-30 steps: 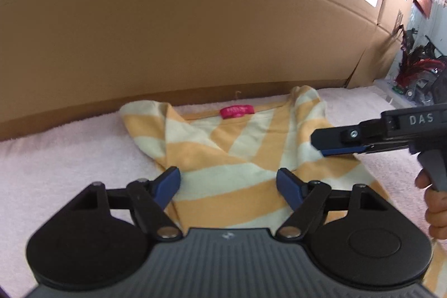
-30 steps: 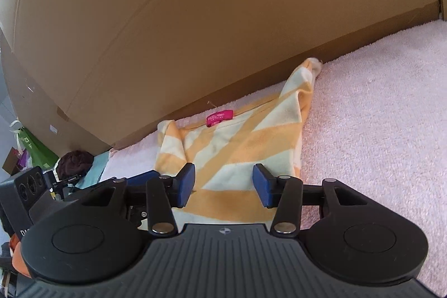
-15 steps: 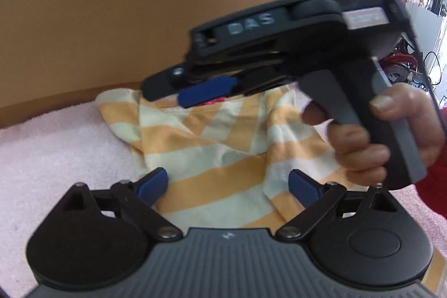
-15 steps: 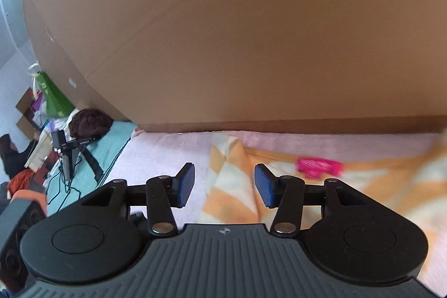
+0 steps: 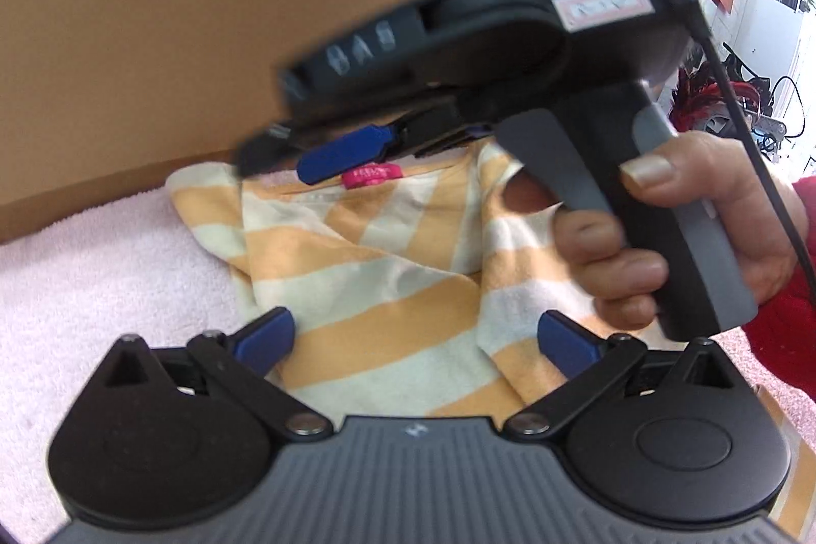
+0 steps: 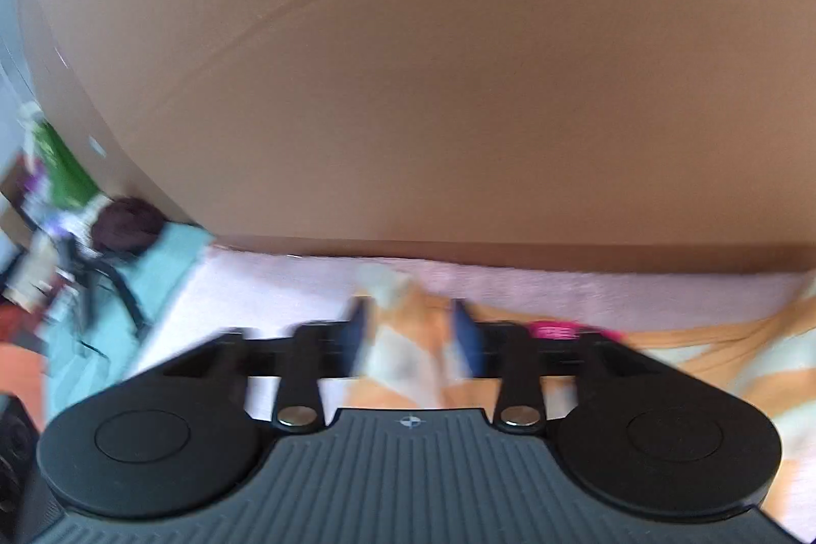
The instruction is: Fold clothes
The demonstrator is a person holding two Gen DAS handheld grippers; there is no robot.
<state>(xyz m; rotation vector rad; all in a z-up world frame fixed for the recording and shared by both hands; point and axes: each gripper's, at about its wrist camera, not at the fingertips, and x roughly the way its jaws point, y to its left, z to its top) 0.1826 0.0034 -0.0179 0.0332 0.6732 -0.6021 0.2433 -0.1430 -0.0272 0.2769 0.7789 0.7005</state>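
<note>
Shirt [image 5: 387,289], orange-and-cream striped, lies rumpled on pink towel [image 5: 92,268].

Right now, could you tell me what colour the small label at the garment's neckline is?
The label is bright pink, clearest in the left wrist view.

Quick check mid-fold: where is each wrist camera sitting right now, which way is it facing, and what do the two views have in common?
Left wrist: behind the open left gripper, looking down across the striped shirt to the cardboard wall; the right gripper and its hand cross the view.
Right wrist: behind the open right gripper, blurred, over the shirt's collar end, facing the same cardboard.
Shared: shirt, pink label, pink towel, cardboard.
</note>
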